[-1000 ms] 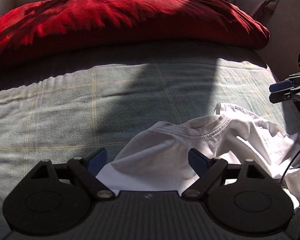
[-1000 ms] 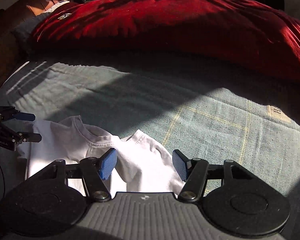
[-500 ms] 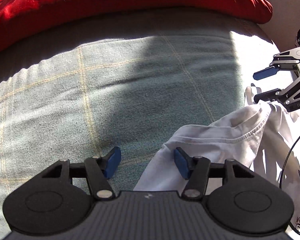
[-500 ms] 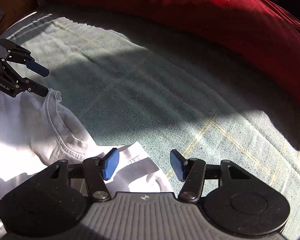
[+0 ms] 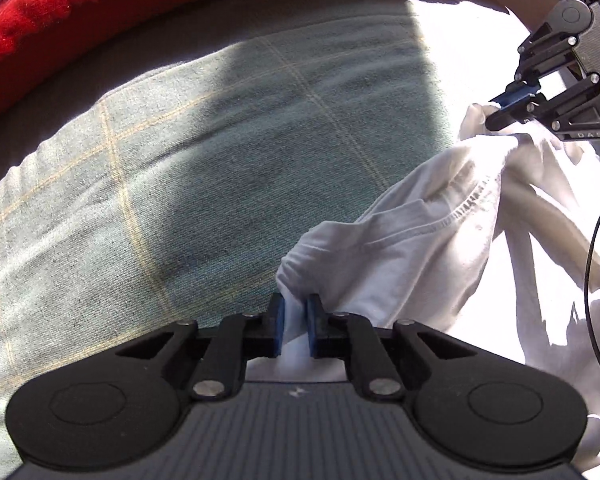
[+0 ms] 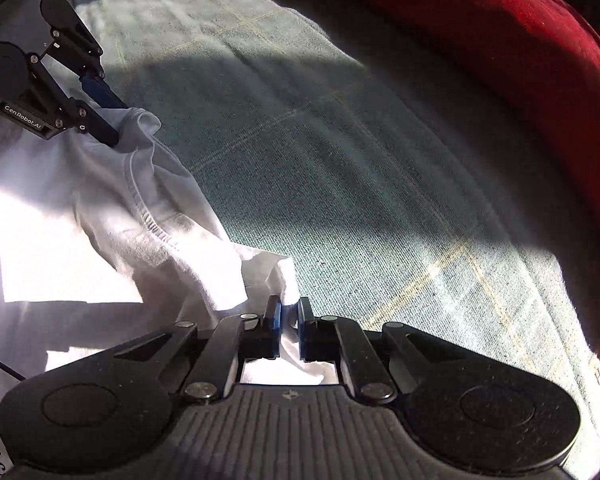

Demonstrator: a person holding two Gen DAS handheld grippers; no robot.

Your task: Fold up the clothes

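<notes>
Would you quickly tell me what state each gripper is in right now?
Left gripper: just closed, pinching the white T-shirt.
Right gripper: just closed, pinching another bunch of the same shirt.

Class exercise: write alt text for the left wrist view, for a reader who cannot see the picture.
The left gripper is shut on a bunched edge of a white T-shirt lying on a green checked blanket. At upper right, the right gripper pinches another part of the same shirt near its collar. A red duvet runs along the top.
</notes>
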